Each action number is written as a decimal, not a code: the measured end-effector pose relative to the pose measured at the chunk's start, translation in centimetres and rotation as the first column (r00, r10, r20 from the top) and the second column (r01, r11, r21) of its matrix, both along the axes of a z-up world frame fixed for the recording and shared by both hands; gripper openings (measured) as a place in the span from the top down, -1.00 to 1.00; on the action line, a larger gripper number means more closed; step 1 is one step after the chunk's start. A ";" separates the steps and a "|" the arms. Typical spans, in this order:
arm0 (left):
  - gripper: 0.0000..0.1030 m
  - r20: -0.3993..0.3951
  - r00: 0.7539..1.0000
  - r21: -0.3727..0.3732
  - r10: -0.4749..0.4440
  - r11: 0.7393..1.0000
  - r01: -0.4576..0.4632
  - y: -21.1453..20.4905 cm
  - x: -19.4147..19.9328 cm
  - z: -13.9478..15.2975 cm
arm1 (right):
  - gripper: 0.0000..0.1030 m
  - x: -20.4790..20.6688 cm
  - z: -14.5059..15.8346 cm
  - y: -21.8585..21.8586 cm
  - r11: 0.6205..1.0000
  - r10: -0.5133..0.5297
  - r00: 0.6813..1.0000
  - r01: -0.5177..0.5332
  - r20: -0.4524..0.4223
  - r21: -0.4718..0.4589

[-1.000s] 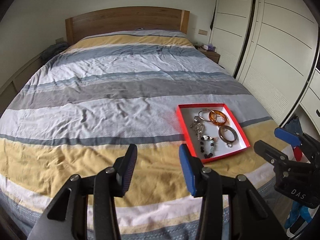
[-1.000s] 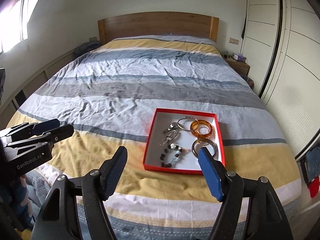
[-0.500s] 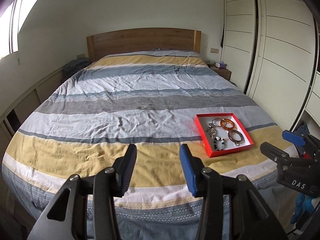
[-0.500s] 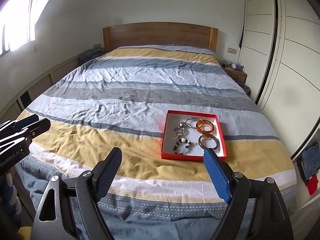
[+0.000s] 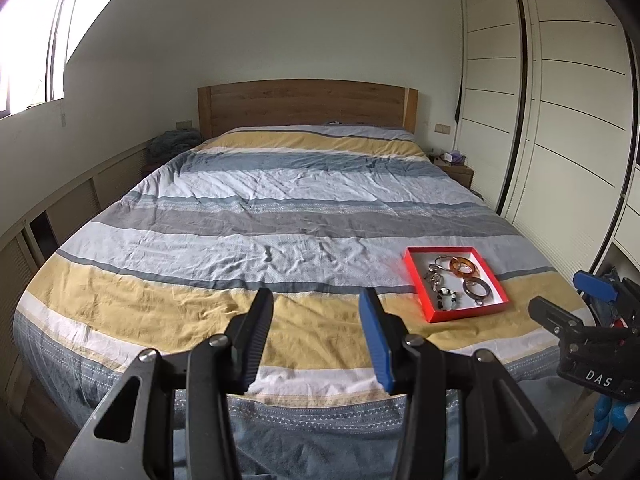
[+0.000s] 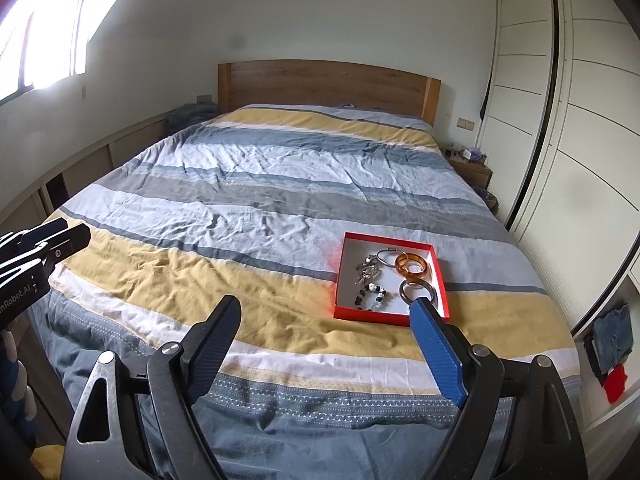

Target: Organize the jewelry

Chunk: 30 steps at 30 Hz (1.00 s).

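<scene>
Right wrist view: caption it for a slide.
Open right tongs above the striped bed, facing a red tray of bracelets and beads.

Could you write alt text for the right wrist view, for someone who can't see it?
A red tray of bracelets and beaded jewelry lies on a striped bed, beyond the open, empty right gripper. The left gripper shows at the left edge.
</scene>
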State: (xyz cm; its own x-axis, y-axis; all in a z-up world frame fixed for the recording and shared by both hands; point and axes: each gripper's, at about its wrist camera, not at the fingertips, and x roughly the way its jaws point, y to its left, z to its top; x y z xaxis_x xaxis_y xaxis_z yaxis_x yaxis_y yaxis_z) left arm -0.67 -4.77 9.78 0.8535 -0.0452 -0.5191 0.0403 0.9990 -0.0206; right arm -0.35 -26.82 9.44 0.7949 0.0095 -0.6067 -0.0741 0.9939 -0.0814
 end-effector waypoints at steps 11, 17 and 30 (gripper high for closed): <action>0.17 0.043 0.999 -0.026 0.009 1.000 -0.008 1.4 -2.1 0.3 | -0.69 -1.6 0.1 0.9 1.000 0.007 1.000 -0.006 0.014 -0.025; 0.17 0.045 0.999 -0.032 0.005 0.999 -0.004 1.7 -2.4 0.3 | -0.70 -2.2 0.0 0.9 1.000 0.008 1.000 -0.007 0.011 -0.027; 0.17 0.039 0.999 -0.037 0.006 0.999 -0.005 1.6 -2.6 0.3 | -0.77 -2.2 -0.5 0.7 0.999 -0.004 1.000 0.004 0.004 -0.033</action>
State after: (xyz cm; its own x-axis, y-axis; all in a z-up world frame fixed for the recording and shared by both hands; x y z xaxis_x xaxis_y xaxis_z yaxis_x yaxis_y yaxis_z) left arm -3.32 -3.17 10.09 0.8734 -0.0588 -0.4835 0.0362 0.9978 -0.0560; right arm -2.58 -26.10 8.92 0.7972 -0.0135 -0.6035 -0.0696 0.9910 -0.1141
